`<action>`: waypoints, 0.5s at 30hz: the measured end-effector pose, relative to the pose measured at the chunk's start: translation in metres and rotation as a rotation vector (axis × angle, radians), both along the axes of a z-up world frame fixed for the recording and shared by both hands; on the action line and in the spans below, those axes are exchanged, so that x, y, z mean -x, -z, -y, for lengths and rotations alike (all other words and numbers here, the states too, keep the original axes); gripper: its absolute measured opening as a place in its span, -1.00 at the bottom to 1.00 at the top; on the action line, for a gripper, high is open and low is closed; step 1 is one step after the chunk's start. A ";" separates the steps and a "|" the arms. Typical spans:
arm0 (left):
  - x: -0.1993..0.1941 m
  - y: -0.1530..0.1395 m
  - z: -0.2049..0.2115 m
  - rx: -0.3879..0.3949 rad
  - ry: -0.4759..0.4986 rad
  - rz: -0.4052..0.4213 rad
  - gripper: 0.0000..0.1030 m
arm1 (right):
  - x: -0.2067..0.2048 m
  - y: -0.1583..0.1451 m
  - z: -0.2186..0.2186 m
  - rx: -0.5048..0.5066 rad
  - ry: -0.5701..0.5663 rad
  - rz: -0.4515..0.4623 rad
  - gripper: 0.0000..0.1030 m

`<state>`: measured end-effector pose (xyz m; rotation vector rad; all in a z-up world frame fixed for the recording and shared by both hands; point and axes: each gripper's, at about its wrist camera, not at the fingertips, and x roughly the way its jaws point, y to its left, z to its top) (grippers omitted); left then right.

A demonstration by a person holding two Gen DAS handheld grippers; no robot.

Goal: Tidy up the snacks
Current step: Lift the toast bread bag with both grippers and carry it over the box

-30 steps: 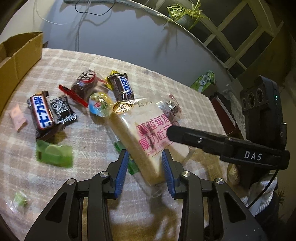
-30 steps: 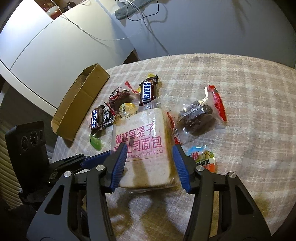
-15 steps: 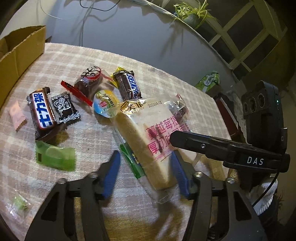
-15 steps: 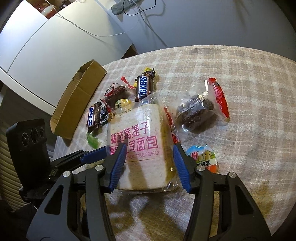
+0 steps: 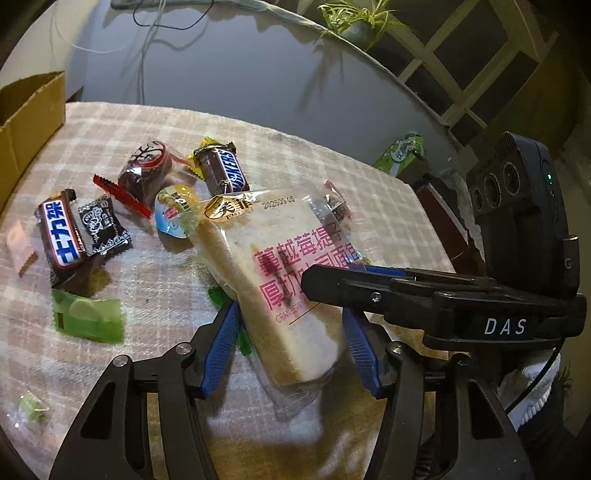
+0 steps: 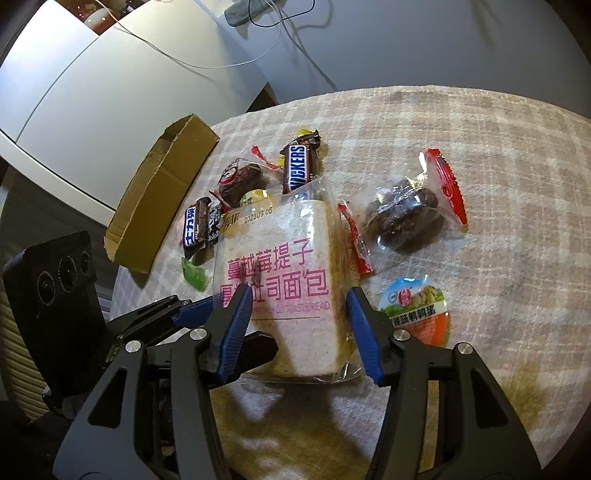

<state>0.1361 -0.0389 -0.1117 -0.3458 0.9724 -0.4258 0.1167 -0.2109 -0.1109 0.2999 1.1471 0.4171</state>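
Note:
A bagged slice of toast bread with pink lettering is tilted up off the checked tablecloth; it also shows in the right wrist view. My left gripper is open, its blue pads on either side of the bread's near end. My right gripper straddles the same bag, pads wide and not pressing it. Its arm crosses in front of the bread in the left view. Snickers bars, a dark cake packet and a quail-egg cup lie around.
A cardboard box stands at the table's left edge, also seen in the left wrist view. Green candy wrappers and a pink sachet lie on the cloth. A plant and green carton are beyond the table.
My left gripper has opened wider around the bread. The bread has tipped up higher off the cloth, and both grippers have closed in on it.

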 end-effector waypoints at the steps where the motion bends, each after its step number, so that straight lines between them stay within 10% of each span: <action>1: 0.002 -0.002 -0.001 0.002 0.001 0.003 0.12 | 0.002 -0.003 -0.001 0.003 0.000 0.004 0.08; 15: 0.025 -0.049 -0.050 0.014 -0.069 0.123 0.11 | 0.012 -0.060 -0.061 0.027 -0.062 0.106 0.07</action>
